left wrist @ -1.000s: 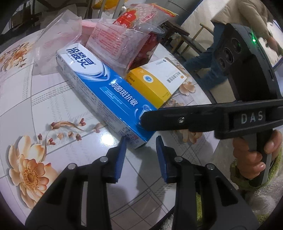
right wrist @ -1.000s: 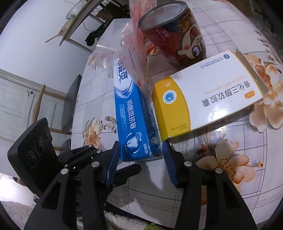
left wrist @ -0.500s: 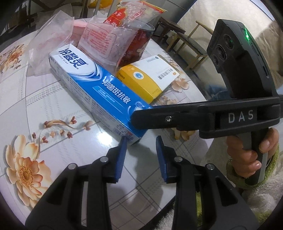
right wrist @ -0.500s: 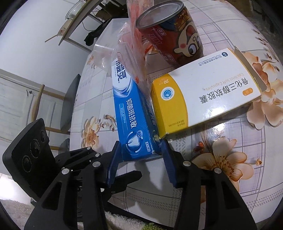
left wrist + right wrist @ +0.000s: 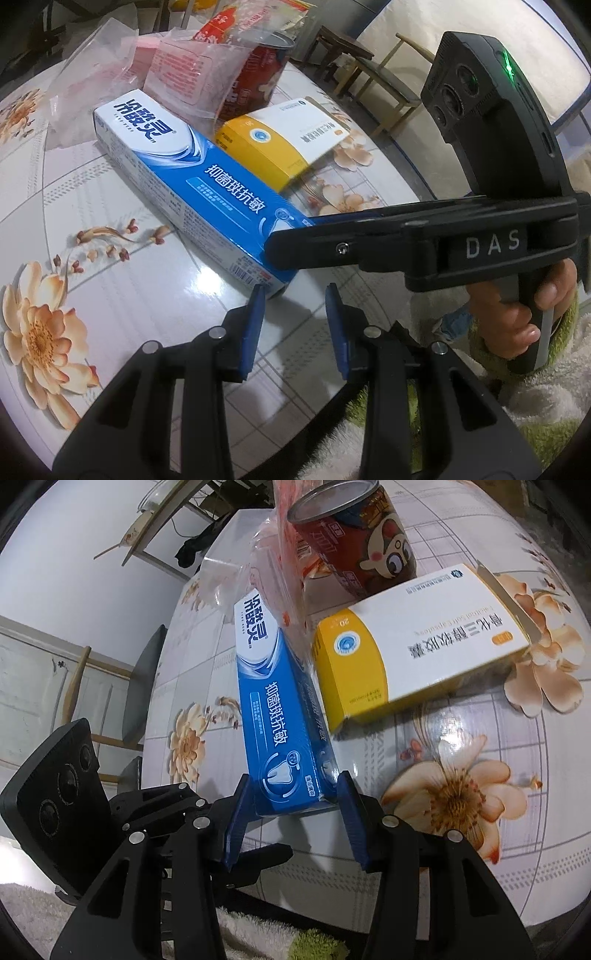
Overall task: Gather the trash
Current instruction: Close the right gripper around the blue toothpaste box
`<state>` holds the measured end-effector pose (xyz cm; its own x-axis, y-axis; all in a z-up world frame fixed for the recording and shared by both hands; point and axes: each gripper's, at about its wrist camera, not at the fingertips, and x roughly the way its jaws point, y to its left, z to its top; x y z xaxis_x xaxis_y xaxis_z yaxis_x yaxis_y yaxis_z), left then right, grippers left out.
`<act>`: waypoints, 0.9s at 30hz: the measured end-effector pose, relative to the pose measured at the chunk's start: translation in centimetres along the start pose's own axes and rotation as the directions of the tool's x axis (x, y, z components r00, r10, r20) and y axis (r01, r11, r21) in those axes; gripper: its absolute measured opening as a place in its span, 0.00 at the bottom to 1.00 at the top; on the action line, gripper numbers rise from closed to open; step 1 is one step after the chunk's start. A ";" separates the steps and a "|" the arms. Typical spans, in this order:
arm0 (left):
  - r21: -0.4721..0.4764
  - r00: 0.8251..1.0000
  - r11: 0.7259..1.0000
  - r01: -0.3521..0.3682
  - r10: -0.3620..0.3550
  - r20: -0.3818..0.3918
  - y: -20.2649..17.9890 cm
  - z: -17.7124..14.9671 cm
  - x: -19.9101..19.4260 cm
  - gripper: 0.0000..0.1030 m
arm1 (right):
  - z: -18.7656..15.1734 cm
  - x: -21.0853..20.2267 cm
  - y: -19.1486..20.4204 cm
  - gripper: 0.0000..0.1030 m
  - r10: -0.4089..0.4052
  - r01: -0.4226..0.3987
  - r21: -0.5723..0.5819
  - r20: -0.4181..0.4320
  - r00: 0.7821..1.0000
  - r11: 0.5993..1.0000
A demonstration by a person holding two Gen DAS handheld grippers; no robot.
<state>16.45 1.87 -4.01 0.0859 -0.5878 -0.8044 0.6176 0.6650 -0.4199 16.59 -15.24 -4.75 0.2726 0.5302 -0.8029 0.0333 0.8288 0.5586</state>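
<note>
A blue toothpaste box (image 5: 207,184) lies on the flowered table (image 5: 92,295). My right gripper (image 5: 293,777) is shut on the toothpaste box's (image 5: 280,720) near end, a blue pad against each side. Its finger (image 5: 332,243) crosses the left wrist view. My left gripper (image 5: 293,291) is open with nothing between its pads, its left tip by the box's near corner. A yellow-and-white medicine box (image 5: 417,650) lies against the toothpaste box. Behind both stand a red can (image 5: 362,546) and crumpled plastic wrappers (image 5: 184,74).
The table's edge (image 5: 443,886) runs close in front of both grippers, with towel-like cloth (image 5: 546,387) below it. A hand (image 5: 517,321) holds the right gripper's handle. Wooden chairs (image 5: 388,74) stand beyond the table on the right, and another chair (image 5: 140,686) is on the left.
The left wrist view has swung a little, so the boxes sit lower and further left. A person seen in the background earlier is out of sight. The right gripper keeps its hold.
</note>
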 end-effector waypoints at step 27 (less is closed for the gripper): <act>-0.184 0.991 0.982 0.038 -0.013 0.131 2.9 1.8 -1.9 0.49 | 2.8 -1.5 -1.9 0.46 0.089 -0.090 0.008 0.052 0.995 0.996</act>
<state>19.47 4.03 -2.95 0.1794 -0.6520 -0.7367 0.4658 0.7159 -0.5201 18.86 -18.14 -4.03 0.3244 0.5920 -0.7378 0.0161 0.7764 0.6301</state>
